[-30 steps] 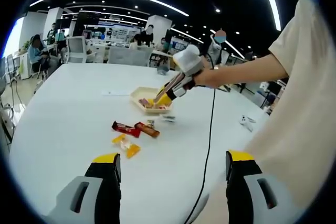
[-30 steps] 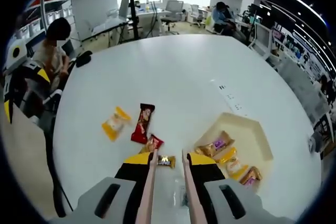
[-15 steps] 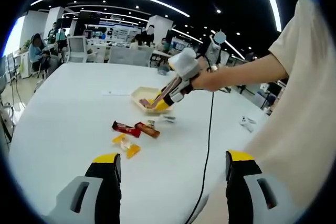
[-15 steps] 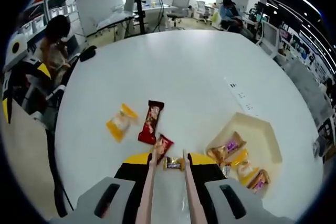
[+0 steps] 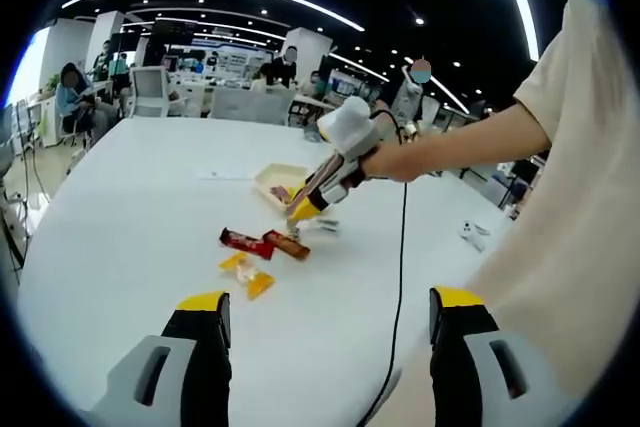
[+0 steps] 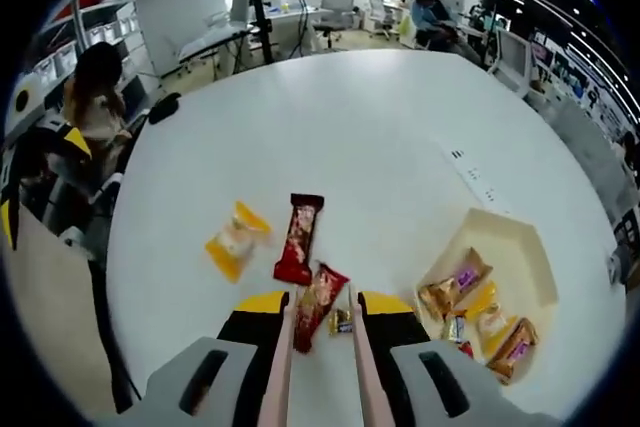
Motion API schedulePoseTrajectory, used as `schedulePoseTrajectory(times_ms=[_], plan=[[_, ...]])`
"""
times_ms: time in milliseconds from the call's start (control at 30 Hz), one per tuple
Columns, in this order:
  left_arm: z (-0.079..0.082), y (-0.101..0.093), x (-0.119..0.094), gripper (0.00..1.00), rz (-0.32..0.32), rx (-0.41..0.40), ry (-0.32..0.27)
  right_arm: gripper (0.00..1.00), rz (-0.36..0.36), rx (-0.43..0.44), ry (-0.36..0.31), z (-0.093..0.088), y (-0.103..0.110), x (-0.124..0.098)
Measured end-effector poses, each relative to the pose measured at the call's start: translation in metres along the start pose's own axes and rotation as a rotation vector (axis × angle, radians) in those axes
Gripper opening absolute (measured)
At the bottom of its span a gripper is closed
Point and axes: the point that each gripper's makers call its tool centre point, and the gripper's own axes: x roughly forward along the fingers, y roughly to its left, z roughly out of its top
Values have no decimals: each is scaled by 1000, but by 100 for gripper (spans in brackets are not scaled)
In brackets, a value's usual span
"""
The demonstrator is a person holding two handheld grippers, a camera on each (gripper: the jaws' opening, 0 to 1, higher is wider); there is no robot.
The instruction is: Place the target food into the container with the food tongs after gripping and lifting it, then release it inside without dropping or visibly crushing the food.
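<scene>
Tongs [image 6: 318, 322] clamped in the right gripper [image 6: 320, 319] are spread around the small candy [image 6: 340, 322] beside a red bar [image 6: 317, 302], and should be closed gently on it alone, then lifted to the tray [image 6: 527, 257]; the left gripper [image 5: 322, 332] is held wide open.

The left gripper [image 5: 325, 347] hangs open over the white table [image 5: 120, 207], its jaws wide apart with nothing between them. Across the table a person's hand [image 5: 385, 159] holds the right gripper [image 5: 300, 212], tip down just beside the red snacks [image 5: 264, 242]. Yellow packets [image 5: 247, 274] lie near them. The tray [image 5: 275, 182] sits behind. A black cable [image 5: 398, 277] trails down across the table.
</scene>
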Motion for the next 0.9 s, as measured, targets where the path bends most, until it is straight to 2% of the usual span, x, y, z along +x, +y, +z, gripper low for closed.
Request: schedulePoseTrajectory(times_ms=[267, 400, 467, 900], plan=[[-2, 3, -3, 81, 4, -5, 1, 27, 3, 10, 8, 0, 6, 8], [-3, 4, -4, 81, 7, -9, 2, 27, -7, 5, 20, -3, 5, 12], [-4, 5, -5, 81, 9, -10, 3, 27, -19, 1, 49, -7, 3, 13], [-4, 6, -4, 81, 6, -13, 3, 27, 1, 12, 79, -17, 10, 18]])
